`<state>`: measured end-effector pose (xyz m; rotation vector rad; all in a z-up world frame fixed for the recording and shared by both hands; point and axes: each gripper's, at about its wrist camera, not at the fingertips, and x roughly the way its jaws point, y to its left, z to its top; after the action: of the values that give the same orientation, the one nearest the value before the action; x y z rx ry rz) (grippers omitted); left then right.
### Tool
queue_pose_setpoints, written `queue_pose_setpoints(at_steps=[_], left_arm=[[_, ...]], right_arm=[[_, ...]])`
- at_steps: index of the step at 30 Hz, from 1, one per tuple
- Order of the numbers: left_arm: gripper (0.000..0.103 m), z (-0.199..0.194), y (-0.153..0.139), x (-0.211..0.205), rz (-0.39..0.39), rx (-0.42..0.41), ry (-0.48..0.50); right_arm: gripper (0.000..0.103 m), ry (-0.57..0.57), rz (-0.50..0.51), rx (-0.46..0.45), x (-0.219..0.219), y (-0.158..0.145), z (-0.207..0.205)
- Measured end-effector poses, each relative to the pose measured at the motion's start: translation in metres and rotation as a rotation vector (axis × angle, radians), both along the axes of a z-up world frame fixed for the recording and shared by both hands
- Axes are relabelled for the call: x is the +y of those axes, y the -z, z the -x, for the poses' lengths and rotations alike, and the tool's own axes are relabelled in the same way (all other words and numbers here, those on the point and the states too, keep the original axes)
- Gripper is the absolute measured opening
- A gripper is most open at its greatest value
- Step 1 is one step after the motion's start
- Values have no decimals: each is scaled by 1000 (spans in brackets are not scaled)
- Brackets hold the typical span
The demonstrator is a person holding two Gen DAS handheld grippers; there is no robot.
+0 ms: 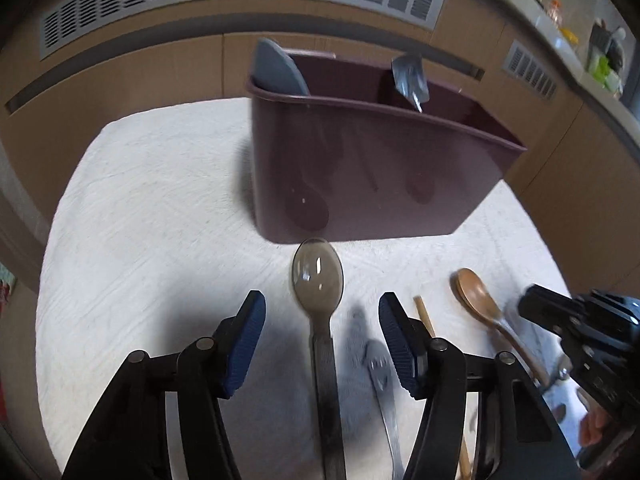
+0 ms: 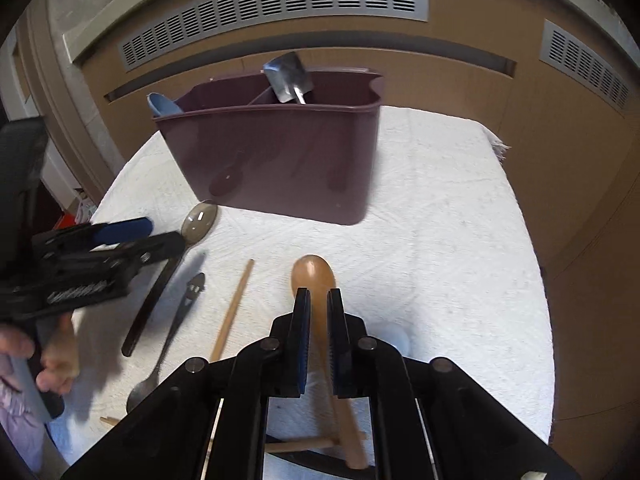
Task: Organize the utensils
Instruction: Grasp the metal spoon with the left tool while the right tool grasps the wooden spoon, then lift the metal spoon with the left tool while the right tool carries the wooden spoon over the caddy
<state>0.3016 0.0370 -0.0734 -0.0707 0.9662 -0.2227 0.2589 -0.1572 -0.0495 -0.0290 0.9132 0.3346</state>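
Observation:
A maroon utensil caddy (image 1: 360, 168) (image 2: 280, 160) stands on the white cloth. It holds a blue-grey utensil (image 1: 276, 68) (image 2: 160, 105) and a metal spatula (image 1: 410, 76) (image 2: 288, 76). My left gripper (image 1: 320, 320) (image 2: 132, 236) is open, its fingers either side of a translucent grey spoon (image 1: 318, 276) (image 2: 200, 218) lying on the cloth. My right gripper (image 2: 319, 300) (image 1: 532, 300) is nearly closed around the neck of a brown wooden spoon (image 2: 314, 276) (image 1: 476, 292) that lies on the cloth.
A wooden chopstick (image 2: 234, 312) (image 1: 424, 316) and a dark metal spoon (image 2: 176, 328) (image 1: 380, 372) lie between the two grippers. Another wooden stick (image 2: 300, 445) lies under my right gripper. Wooden cabinets with vents (image 2: 280, 4) stand behind the table.

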Motion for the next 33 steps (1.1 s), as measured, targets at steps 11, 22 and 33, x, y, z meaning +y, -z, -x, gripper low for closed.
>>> queue_pose_setpoints(at_steps=[11,22,33], left_arm=[[33,-15,12,-16,-112,-18,-40],[33,51,-25,33,102,-130,-122],[33,86,-39,45,125,-185,-187]], right_arm=[[41,-62,-33,-29,-7,4,4],[46,-178,77,30,26,30,-31],[27,-157,47,-11,29,11,-14]])
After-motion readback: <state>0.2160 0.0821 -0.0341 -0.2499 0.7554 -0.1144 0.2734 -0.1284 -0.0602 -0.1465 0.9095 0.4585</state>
